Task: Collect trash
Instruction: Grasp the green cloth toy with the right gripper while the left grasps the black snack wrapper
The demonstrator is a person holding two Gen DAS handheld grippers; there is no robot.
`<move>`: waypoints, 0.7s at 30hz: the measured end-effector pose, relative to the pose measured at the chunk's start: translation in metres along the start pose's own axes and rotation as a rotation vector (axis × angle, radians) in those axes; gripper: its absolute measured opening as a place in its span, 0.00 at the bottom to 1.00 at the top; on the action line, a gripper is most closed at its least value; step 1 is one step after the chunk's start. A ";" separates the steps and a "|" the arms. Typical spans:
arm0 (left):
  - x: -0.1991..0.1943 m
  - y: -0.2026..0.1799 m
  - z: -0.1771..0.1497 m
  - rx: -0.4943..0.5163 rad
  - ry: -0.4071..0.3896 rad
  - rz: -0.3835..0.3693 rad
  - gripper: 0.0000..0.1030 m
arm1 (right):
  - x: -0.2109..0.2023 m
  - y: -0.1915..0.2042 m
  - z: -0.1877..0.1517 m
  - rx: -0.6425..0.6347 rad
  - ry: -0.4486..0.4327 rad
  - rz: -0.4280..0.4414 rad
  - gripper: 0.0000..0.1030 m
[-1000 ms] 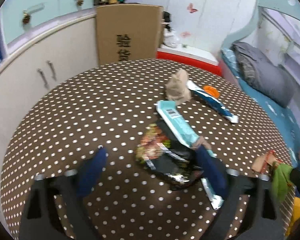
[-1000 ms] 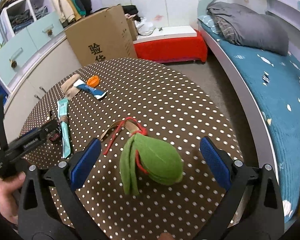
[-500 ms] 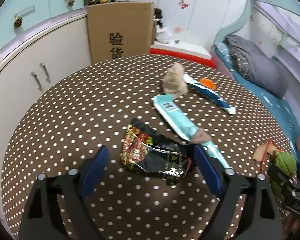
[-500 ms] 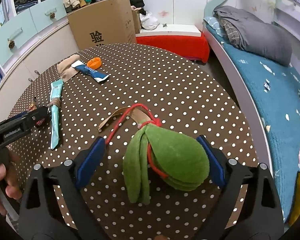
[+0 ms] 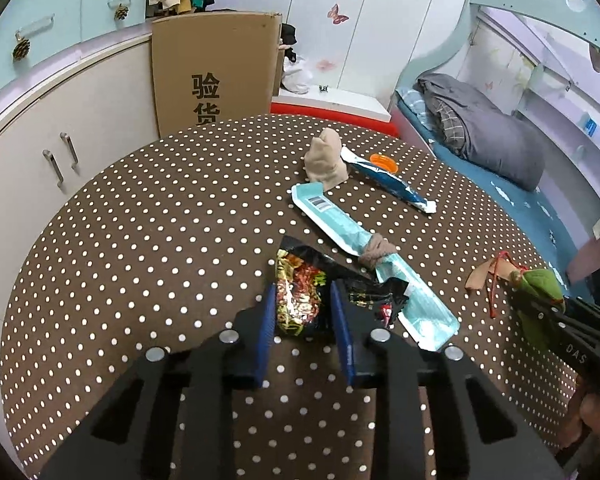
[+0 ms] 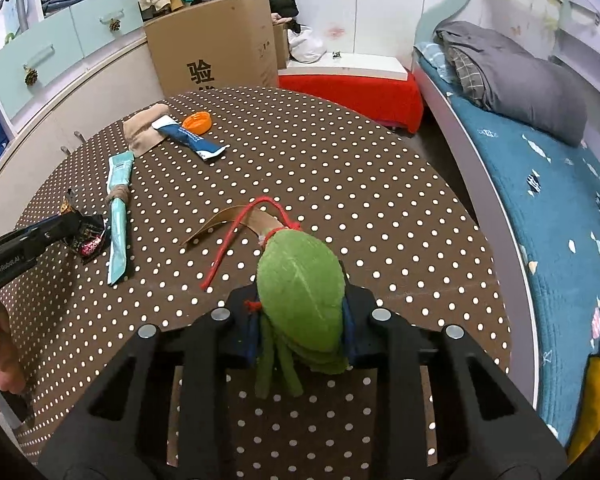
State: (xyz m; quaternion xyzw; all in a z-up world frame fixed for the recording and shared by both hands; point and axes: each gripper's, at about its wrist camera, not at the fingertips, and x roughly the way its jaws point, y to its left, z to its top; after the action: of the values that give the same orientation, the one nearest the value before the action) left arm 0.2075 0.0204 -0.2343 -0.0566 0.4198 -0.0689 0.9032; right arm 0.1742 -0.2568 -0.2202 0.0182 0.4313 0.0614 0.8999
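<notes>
My left gripper (image 5: pixel 302 304) is shut on a crumpled black snack wrapper (image 5: pixel 300 292) lying on the dotted round table (image 5: pixel 140 240). My right gripper (image 6: pixel 300 316) is shut on a green leaf-shaped bundle (image 6: pixel 300 288) tied with red string (image 6: pixel 236 236). A long teal wrapper (image 5: pixel 356 248) lies just right of the black one. A blue wrapper (image 5: pixel 388 184), an orange cap (image 5: pixel 384 162) and a beige sock (image 5: pixel 326 158) lie at the far side. The right gripper and green bundle (image 5: pixel 540 292) also show in the left wrist view.
A cardboard box (image 5: pixel 216 76) stands behind the table beside white cabinets (image 5: pixel 60 120). A bed with blue cover (image 6: pixel 560 200) and grey bedding (image 6: pixel 512 76) runs along the right. A red-and-white bench (image 6: pixel 352 80) stands at the back.
Both grippers moved forward and closed: the left jaws shut on the black snack wrapper, the right jaws shut on the green bundle.
</notes>
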 end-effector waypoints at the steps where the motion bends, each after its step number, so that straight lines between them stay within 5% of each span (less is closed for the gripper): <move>1: -0.001 0.000 -0.001 -0.001 0.000 -0.001 0.26 | 0.000 0.000 0.000 -0.001 0.002 0.002 0.31; 4: -0.002 0.000 -0.002 0.003 0.003 -0.004 0.26 | -0.002 -0.001 -0.001 0.007 0.010 0.004 0.49; 7: -0.003 0.001 -0.004 0.018 0.005 -0.003 0.28 | -0.005 -0.004 -0.002 0.012 0.009 0.015 0.52; 8: -0.003 0.002 -0.005 0.025 0.009 -0.011 0.38 | -0.006 -0.004 -0.001 0.010 0.008 0.014 0.54; 9: -0.003 0.002 -0.005 0.030 0.011 -0.018 0.60 | -0.006 -0.004 0.000 0.010 0.006 0.015 0.58; 11: -0.008 0.003 -0.006 0.064 -0.020 -0.031 0.75 | -0.007 -0.004 0.001 0.001 0.003 0.017 0.61; 21: -0.009 -0.008 -0.005 0.361 -0.002 -0.154 0.78 | 0.010 0.005 0.013 -0.023 0.018 0.025 0.64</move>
State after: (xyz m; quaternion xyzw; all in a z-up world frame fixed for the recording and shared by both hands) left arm 0.1975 0.0135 -0.2296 0.0746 0.3942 -0.2118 0.8912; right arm 0.1899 -0.2508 -0.2192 0.0128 0.4385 0.0776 0.8953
